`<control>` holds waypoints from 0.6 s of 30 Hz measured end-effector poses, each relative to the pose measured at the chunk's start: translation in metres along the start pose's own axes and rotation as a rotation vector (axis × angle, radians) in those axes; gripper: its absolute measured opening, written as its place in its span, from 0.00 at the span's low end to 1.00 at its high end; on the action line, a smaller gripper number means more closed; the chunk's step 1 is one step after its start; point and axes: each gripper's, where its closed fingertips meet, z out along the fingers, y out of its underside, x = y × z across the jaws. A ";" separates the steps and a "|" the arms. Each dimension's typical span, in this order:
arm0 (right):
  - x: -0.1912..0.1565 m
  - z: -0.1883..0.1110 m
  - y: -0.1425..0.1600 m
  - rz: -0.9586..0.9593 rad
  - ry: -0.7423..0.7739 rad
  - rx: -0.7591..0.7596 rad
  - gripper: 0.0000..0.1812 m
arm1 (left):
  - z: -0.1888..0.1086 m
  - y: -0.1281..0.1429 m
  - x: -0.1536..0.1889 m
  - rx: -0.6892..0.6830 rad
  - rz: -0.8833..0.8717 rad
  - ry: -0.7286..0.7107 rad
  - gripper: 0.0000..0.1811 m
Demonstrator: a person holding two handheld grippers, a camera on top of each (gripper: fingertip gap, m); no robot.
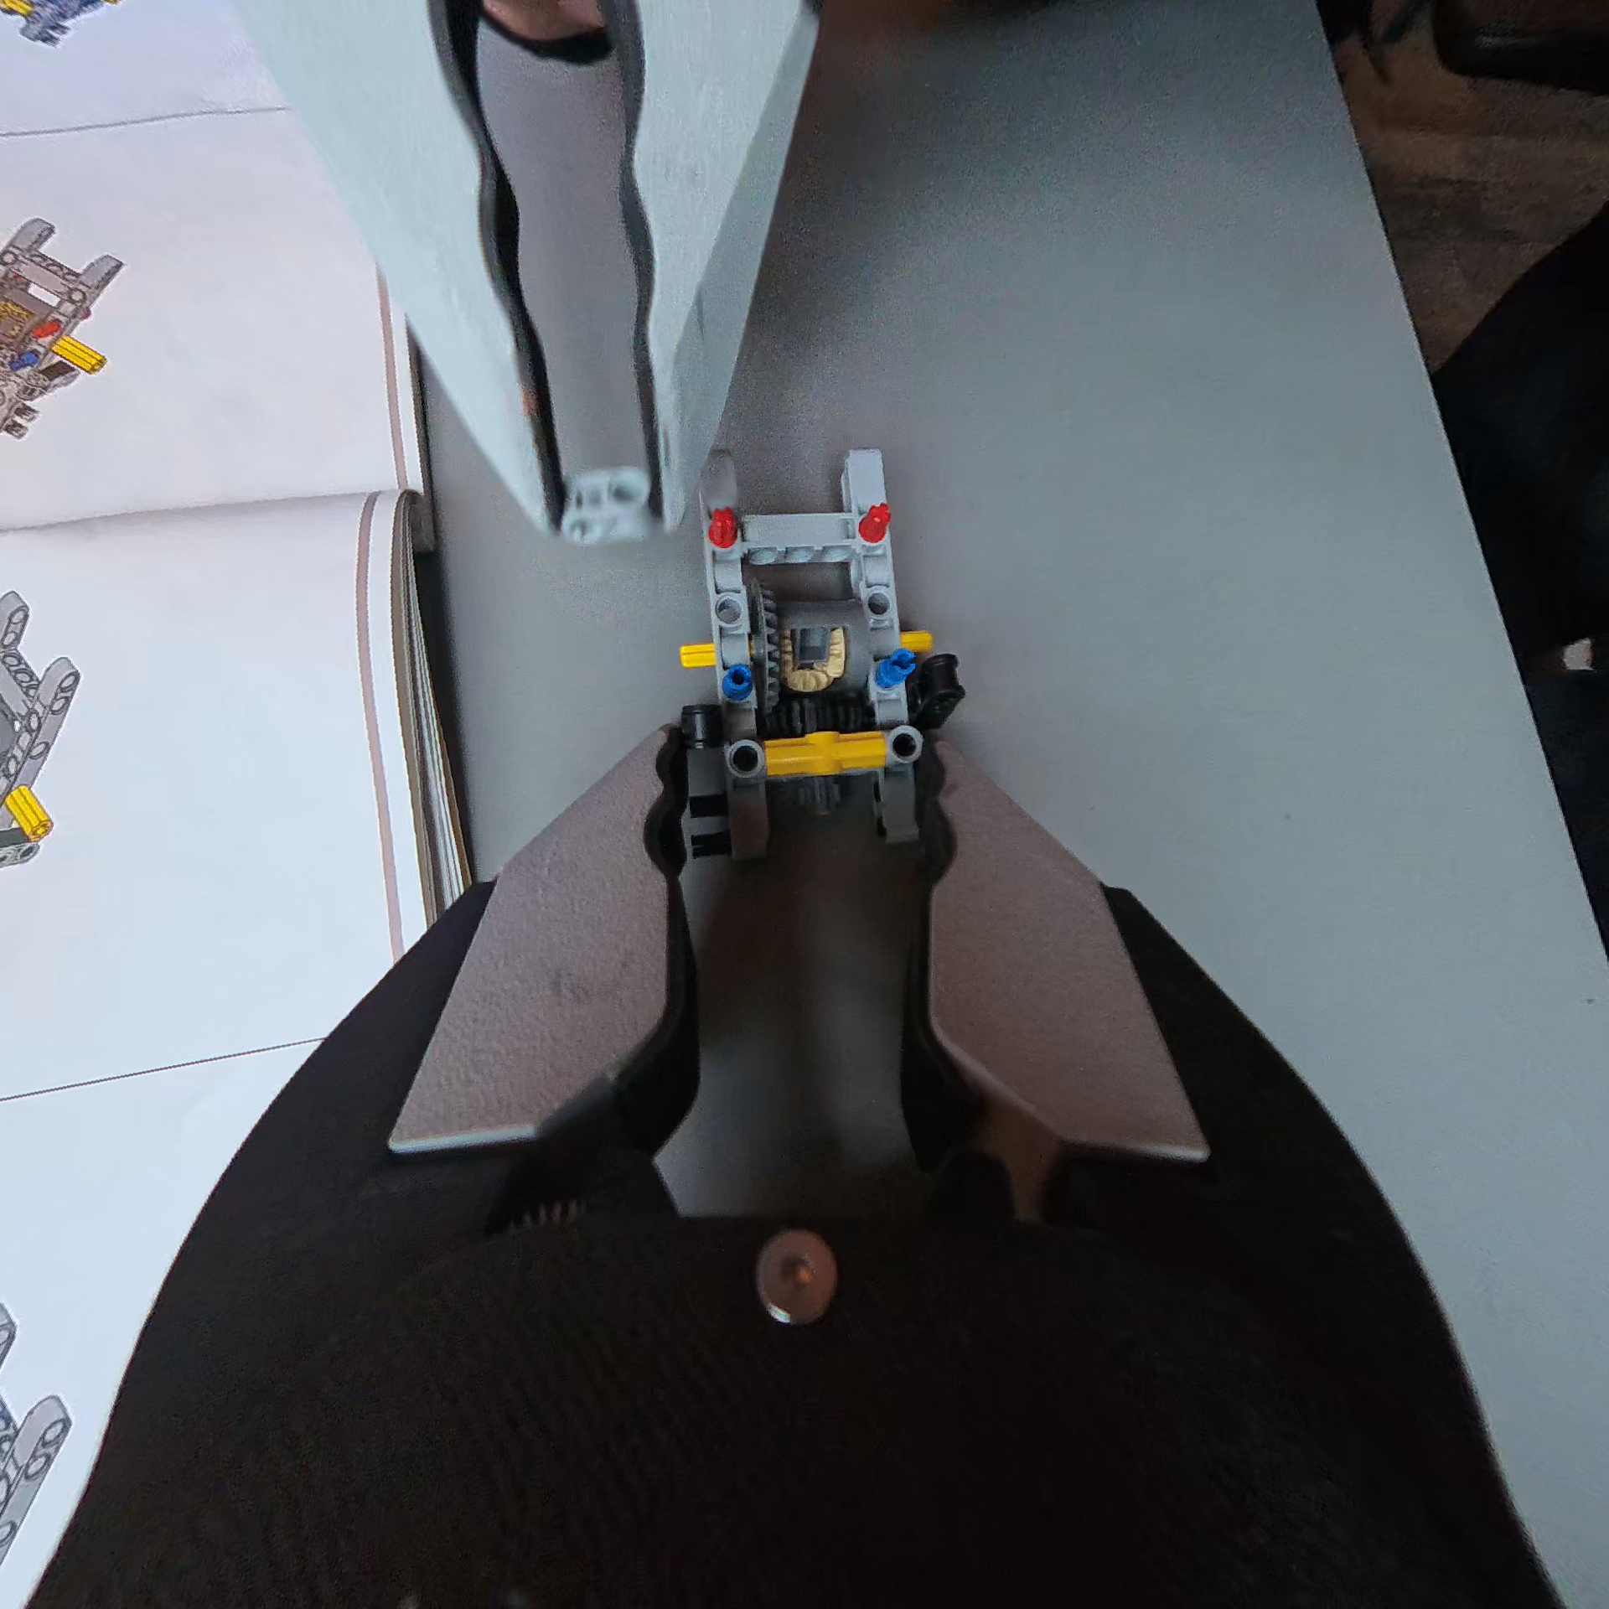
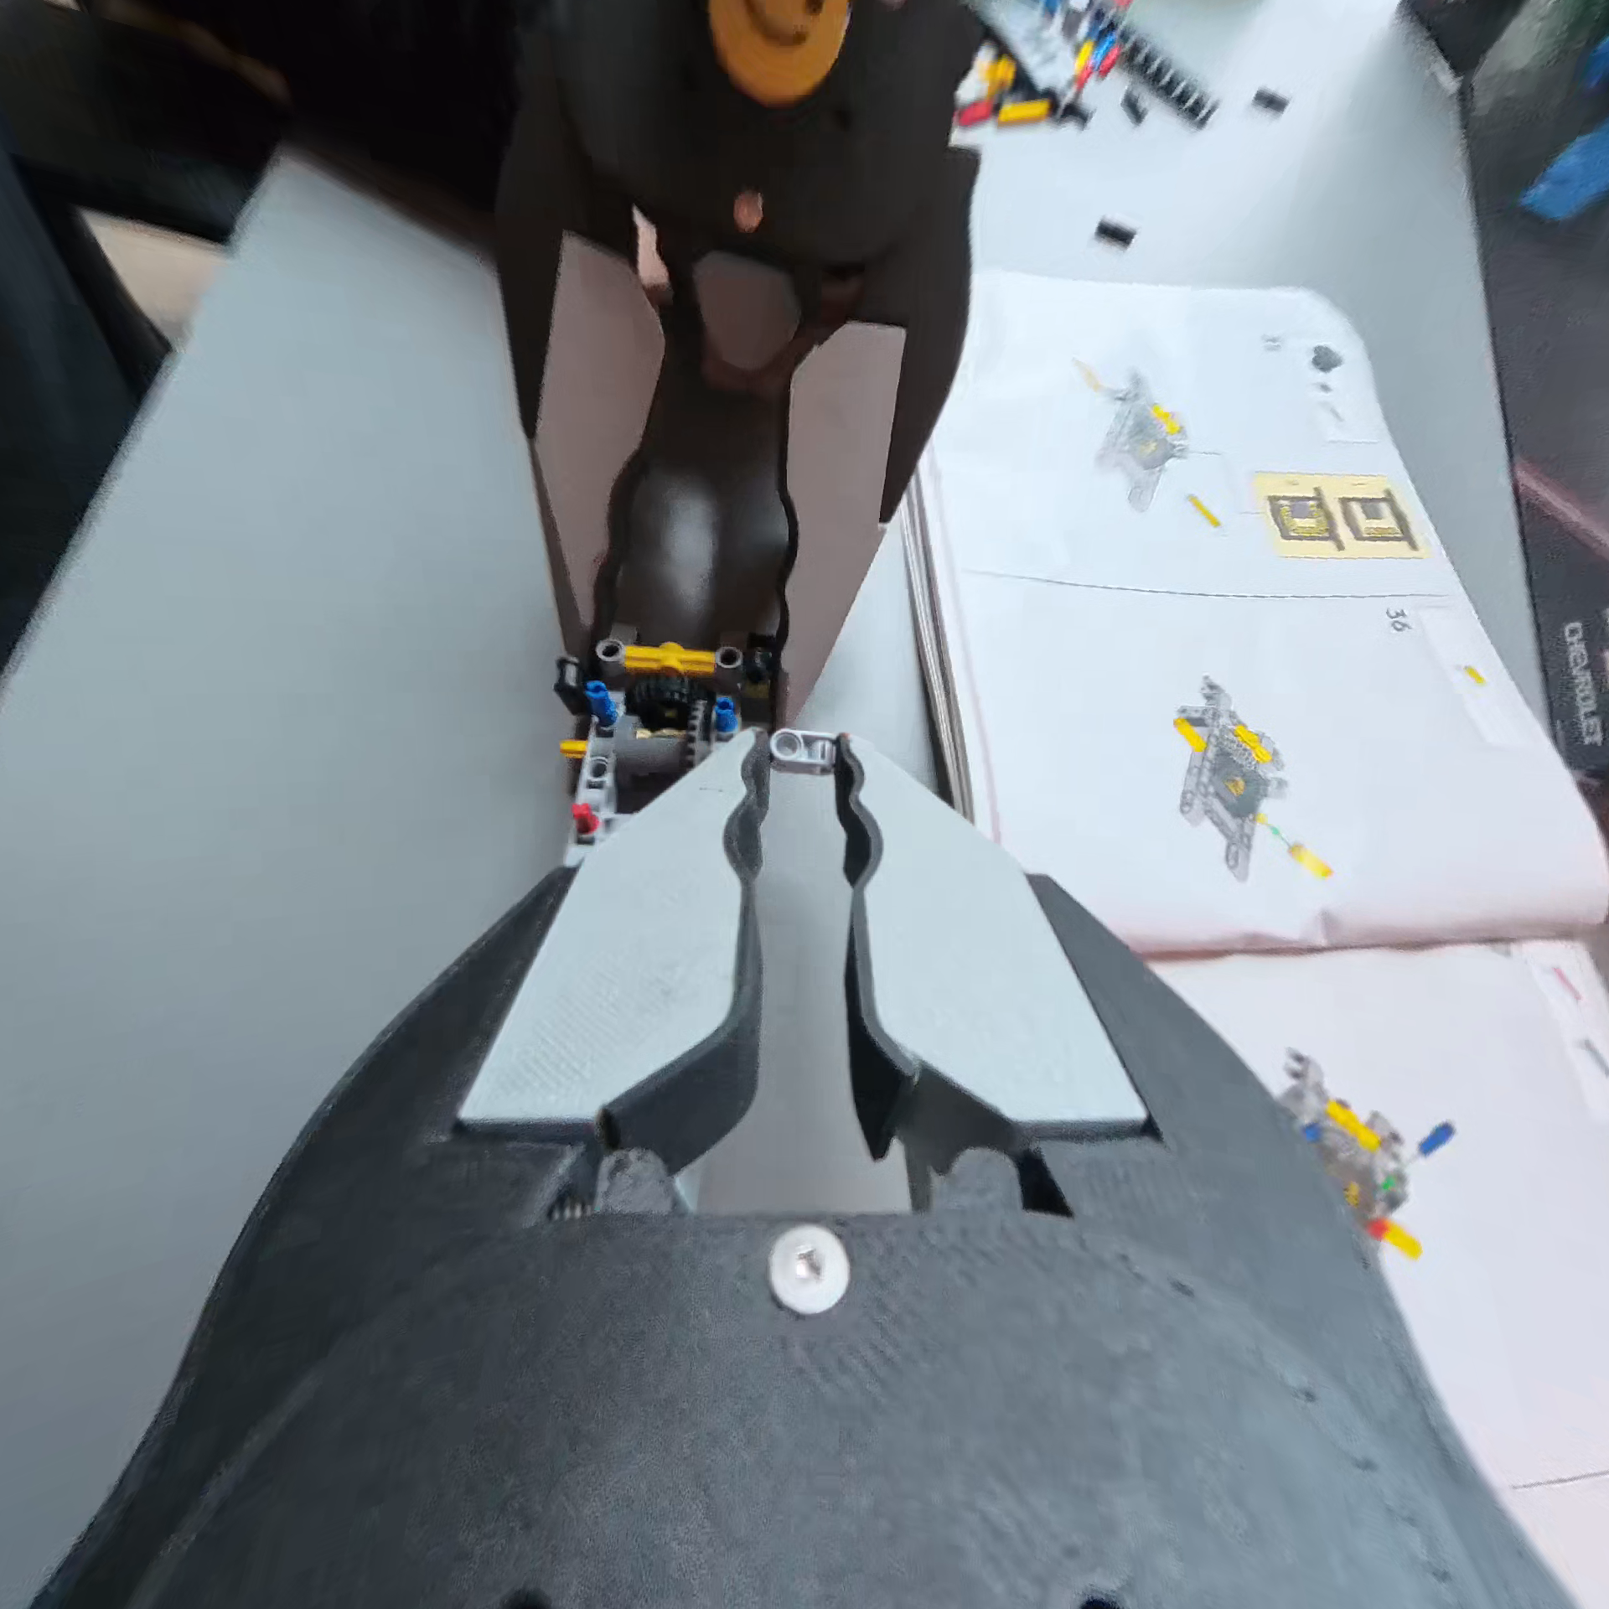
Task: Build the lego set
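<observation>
The half-built lego frame (image 1: 810, 662) lies flat on the pale grey surface (image 1: 1132, 435), its long axis running straight away from the left gripper (image 1: 805, 784): the end with the yellow crossbar (image 1: 823, 754) sits between that gripper's fingertips, and the two open grey prongs with red pins (image 1: 720, 528) point away from it, toward the right gripper (image 1: 609, 514). The left gripper is clamped on the lego frame, its dark fingers (image 1: 670, 801) pressed against the sides of the near end. Gears and a tan part (image 1: 810, 666) sit in the middle of the frame, with blue pins (image 1: 738, 681) on both side rails and a thin yellow axle (image 1: 696, 653) sticking out sideways across the long axis. The right gripper (image 2: 805, 753) comes in from the opposite end, tilted down, and pinches a small light grey connector (image 2: 803, 750) between its tips; the connector's long axis lies crosswise between the fingers, a round hole facing the camera in the right wrist view. That piece hangs just beside the prong end of the frame, apart from it. An open instruction booklet (image 2: 1219, 609) lies on the surface beside the frame, and loose pieces (image 2: 1088, 70) are scattered at the far end of the surface.
</observation>
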 end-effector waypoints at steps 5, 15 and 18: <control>-0.040 0.000 0.004 0.016 -0.019 -0.025 0.06 | 0.000 -0.001 0.000 0.005 -0.020 0.007 0.28; -0.064 0.026 0.005 -0.054 0.050 -0.061 0.06 | 0.001 -0.001 -0.001 0.001 -0.028 -0.022 0.28; -0.064 0.028 0.007 -0.061 0.040 -0.082 0.06 | 0.001 -0.001 -0.001 0.002 -0.034 -0.025 0.28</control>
